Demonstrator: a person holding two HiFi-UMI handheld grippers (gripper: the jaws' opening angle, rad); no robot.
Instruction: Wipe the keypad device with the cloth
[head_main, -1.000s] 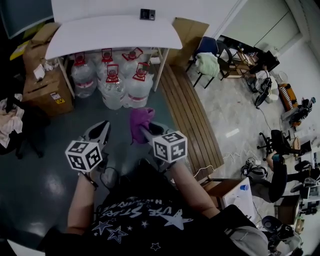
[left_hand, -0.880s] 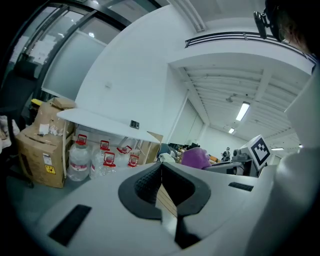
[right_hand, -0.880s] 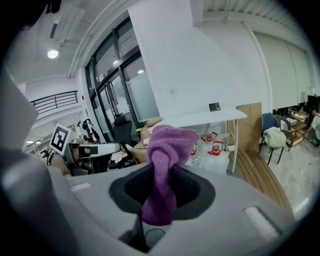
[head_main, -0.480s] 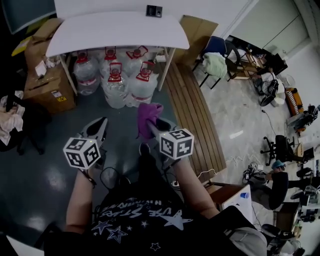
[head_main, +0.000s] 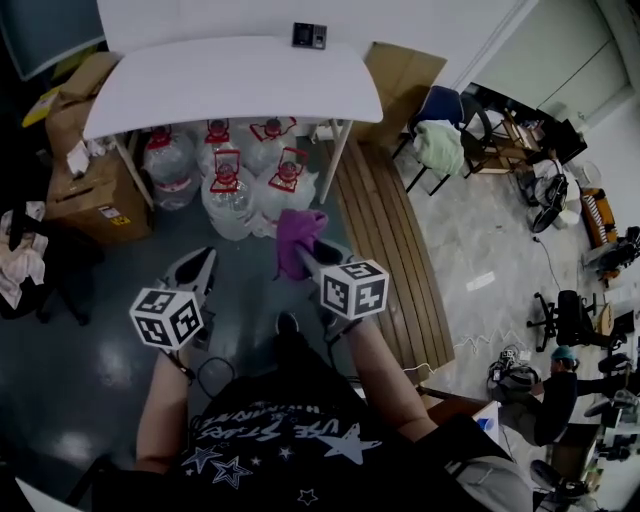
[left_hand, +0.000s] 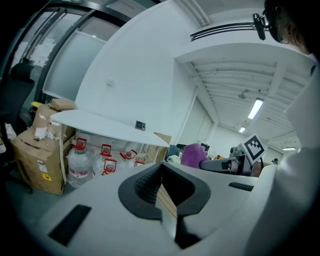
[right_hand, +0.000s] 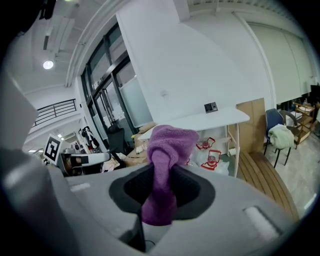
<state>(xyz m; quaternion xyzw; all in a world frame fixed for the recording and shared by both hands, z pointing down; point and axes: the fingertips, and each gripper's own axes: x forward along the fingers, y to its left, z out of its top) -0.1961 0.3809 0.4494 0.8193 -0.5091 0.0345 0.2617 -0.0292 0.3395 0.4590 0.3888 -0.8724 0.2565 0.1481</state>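
Note:
The small dark keypad device (head_main: 308, 35) sits on the wall just above the white table (head_main: 200, 85); it also shows in the left gripper view as the keypad device (left_hand: 140, 125) and in the right gripper view as the keypad device (right_hand: 211, 107). My right gripper (head_main: 303, 256) is shut on a purple cloth (head_main: 297, 238), well short of the table. The cloth (right_hand: 162, 165) bunches up between its jaws. My left gripper (head_main: 198, 268) is held beside it, jaws shut with nothing in them (left_hand: 160, 182).
Several water jugs (head_main: 228, 180) with red caps stand under the table. Cardboard boxes (head_main: 85, 175) stack at the left. A wooden slatted bench (head_main: 385, 250) runs along the right. Chairs and desks (head_main: 450, 135) fill the far right.
Both grippers have come a little closer to the table, and the right one has lifted the cloth slightly higher. The view has shifted forward.

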